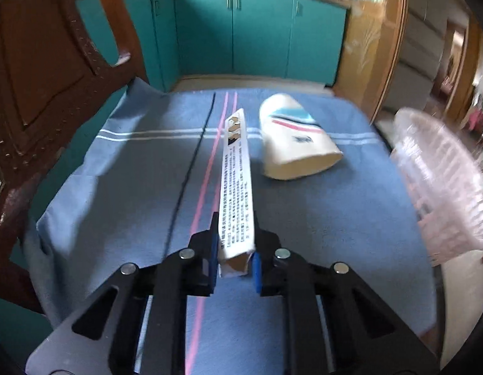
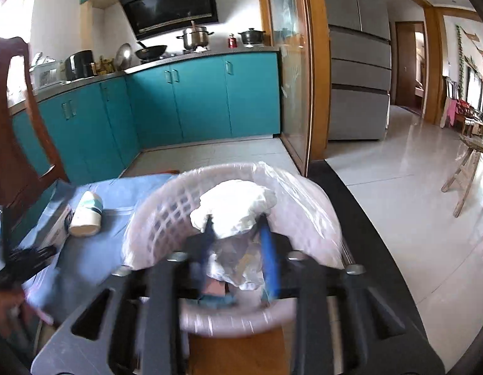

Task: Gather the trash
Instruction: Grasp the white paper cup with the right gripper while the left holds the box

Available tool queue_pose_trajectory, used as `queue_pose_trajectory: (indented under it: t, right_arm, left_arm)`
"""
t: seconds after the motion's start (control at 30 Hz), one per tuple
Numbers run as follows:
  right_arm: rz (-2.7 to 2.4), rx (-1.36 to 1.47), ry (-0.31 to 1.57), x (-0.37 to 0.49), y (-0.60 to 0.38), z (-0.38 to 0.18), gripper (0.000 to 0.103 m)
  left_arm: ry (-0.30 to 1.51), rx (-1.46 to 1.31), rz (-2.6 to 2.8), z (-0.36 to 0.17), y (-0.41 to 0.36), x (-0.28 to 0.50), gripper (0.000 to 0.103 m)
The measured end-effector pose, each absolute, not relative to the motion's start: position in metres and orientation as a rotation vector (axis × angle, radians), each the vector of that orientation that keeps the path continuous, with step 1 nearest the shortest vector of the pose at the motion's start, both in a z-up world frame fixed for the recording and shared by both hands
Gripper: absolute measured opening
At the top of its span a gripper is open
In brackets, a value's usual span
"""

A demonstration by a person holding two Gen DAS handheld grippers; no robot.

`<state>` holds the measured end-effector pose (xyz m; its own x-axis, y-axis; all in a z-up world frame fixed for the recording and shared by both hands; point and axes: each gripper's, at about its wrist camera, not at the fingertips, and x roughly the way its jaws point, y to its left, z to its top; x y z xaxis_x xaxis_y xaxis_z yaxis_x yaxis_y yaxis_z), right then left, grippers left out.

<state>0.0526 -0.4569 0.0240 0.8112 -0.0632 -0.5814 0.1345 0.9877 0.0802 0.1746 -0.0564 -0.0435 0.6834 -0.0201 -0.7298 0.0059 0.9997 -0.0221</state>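
Here the left tongs (image 1: 233,243) grip the long box (image 1: 236,168); the paper cup (image 1: 296,139) lies at two o'clock; right tongs (image 2: 236,234) stand open above the basket (image 2: 166,215)

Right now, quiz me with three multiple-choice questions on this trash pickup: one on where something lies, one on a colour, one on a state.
1. Where does the squashed white paper cup lie?
A. on the blue striped cloth
B. inside the basket
C. on the floor

2. What colour are the lower kitchen cabinets?
A. grey
B. teal
C. white

3. What is the left gripper doing?
A. hanging open over nothing
B. pressing on the cup
C. clamping a long narrow white printed carton

Answers:
1 A, the cup rests on its side on the cloth, to the carton's right.
2 B, every lower door is teal.
3 C, both blue pads press on the carton's near end.
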Motion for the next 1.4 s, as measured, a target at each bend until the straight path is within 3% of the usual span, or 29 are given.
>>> queue_pose_trajectory:
  t: [0.03, 0.17, 0.23, 0.4, 0.57, 0.63, 0.83, 0.97, 1.0, 1.03, 1.1, 1.4]
  right_arm:
    - [-0.121, 0.136, 0.633, 0.059, -0.451, 0.026, 0.085]
    - [-0.132, 0.254, 0.648, 0.070, -0.438, 0.025, 0.087]
    - [-0.124, 0.300, 0.604, 0.067, -0.430, 0.039, 0.096]
    - [0.049, 0.393, 0.565, 0.064, -0.362, 0.064, 0.099]
    - [0.316, 0.644, 0.750, 0.112, -0.287, 0.035, 0.099]
    - [0.351, 0.789, 0.835, 0.137, -0.275, 0.011, 0.084]
    - [0.366, 1.009, 0.969, 0.184, -0.254, -0.044, 0.056]
    - [0.349, 1.033, 0.976, 0.204, -0.237, -0.055, 0.047]
    - [0.339, 1.022, 0.971, 0.209, -0.234, -0.057, 0.041]
    - [0.330, 1.003, 0.965, 0.214, -0.230, -0.059, 0.025]
    - [0.311, 0.962, 0.958, 0.217, -0.226, -0.062, 0.006]
    - [0.266, 0.494, 0.722, 0.147, -0.226, 0.037, 0.003]
  left_arm:
    - [0.802, -0.035, -0.048, -0.037, -0.049, 0.170, 0.017]
    - [0.729, -0.064, -0.122, -0.013, -0.034, 0.149, 0.017]
    - [0.693, -0.089, -0.165, 0.000, -0.026, 0.137, 0.017]
    - [0.593, -0.125, -0.201, 0.034, -0.009, 0.118, 0.017]
    - [0.510, -0.158, -0.197, 0.054, 0.003, 0.111, 0.017]
    - [0.500, -0.156, -0.196, 0.056, 0.005, 0.112, 0.017]
    - [0.499, -0.173, -0.200, 0.053, 0.015, 0.116, 0.017]
    - [0.508, -0.192, -0.204, 0.053, 0.022, 0.119, 0.017]
    - [0.511, -0.195, -0.205, 0.052, 0.022, 0.120, 0.017]
    - [0.516, -0.196, -0.205, 0.051, 0.022, 0.121, 0.017]
    - [0.523, -0.195, -0.207, 0.050, 0.023, 0.122, 0.017]
    - [0.529, -0.184, -0.219, 0.052, 0.015, 0.118, 0.017]
